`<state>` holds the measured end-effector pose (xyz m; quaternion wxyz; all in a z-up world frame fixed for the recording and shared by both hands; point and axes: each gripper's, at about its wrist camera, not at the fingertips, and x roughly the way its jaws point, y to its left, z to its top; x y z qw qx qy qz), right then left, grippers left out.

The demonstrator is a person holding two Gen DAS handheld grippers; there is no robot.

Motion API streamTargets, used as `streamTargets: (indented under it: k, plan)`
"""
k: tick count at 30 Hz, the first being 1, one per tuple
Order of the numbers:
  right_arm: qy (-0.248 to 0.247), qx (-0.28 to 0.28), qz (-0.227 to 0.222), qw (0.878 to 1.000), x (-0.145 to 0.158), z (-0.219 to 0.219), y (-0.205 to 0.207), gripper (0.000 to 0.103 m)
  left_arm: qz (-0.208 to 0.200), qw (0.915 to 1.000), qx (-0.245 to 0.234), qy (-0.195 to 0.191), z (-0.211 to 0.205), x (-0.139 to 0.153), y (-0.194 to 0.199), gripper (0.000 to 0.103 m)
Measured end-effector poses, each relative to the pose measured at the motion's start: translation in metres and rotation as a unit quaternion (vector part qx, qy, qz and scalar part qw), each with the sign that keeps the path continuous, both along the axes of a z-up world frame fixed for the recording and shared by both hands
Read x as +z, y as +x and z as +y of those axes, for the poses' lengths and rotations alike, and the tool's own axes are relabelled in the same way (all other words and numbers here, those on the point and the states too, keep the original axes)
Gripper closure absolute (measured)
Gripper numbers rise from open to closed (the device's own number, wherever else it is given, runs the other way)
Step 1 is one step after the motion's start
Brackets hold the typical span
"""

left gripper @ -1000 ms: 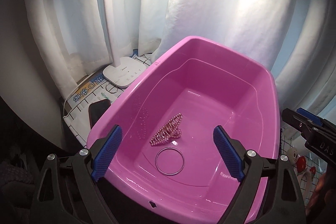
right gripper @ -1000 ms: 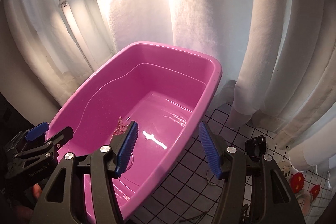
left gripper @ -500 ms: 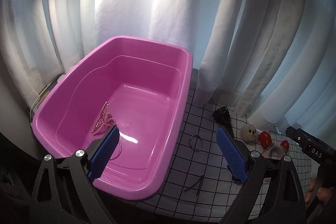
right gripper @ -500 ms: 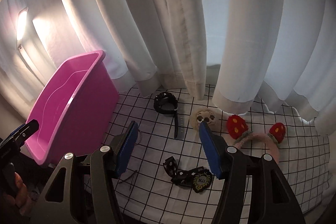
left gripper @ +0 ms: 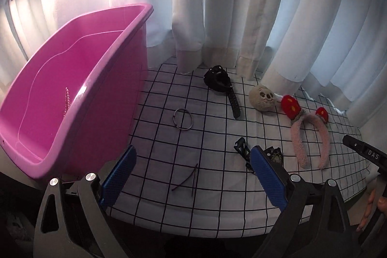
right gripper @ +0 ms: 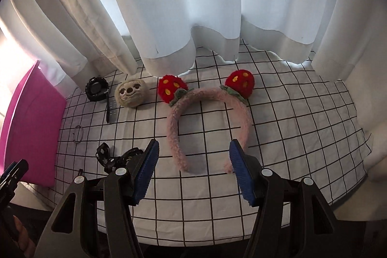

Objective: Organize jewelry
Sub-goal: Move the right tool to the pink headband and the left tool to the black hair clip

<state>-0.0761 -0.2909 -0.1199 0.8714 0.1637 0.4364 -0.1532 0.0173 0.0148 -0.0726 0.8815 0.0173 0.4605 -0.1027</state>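
A pink tub (left gripper: 72, 79) stands at the left of a grid-patterned cloth (left gripper: 212, 137); a pearl hair clip (left gripper: 66, 100) shows inside it. On the cloth lie a thin metal ring (left gripper: 183, 119), a dark hairpin (left gripper: 187, 180), a black watch (left gripper: 221, 86), a sloth plush (left gripper: 263, 98), a black bow clip (left gripper: 244, 154) and a pink strawberry headband (right gripper: 208, 117). My left gripper (left gripper: 191, 175) is open and empty above the hairpin. My right gripper (right gripper: 193, 171) is open and empty, just in front of the headband's ends.
White curtains (right gripper: 193, 4) hang along the back of the table. The tub (right gripper: 29, 127) sits at the left edge in the right wrist view. The cloth's front edge (right gripper: 193, 241) drops off close below both grippers.
Both grippers have swung right, away from the tub, and now face the items on the cloth. Both stay open and empty.
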Motion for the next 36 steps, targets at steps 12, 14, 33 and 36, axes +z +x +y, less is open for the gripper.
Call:
streamTargets:
  k: [12,14,33,36]
  plan:
    - [0.021,-0.028,0.033,0.999,-0.059,-0.052,0.011,0.045,0.046,0.9976,0.042,0.031,0.011,-0.058,-0.001,0.01]
    - [0.023,-0.027,0.032,0.999,-0.062,-0.055,0.014,0.045,0.056,0.9967,0.047,0.037,0.014,-0.066,0.001,0.01]
    - [0.031,-0.009,0.05,0.998,-0.087,-0.079,0.045,0.045,0.111,0.9893,0.069,0.067,0.001,-0.143,0.029,0.01]
    - [0.029,-0.01,0.053,0.998,-0.089,-0.083,0.051,0.045,0.103,0.9905,0.071,0.057,0.002,-0.144,0.03,0.009]
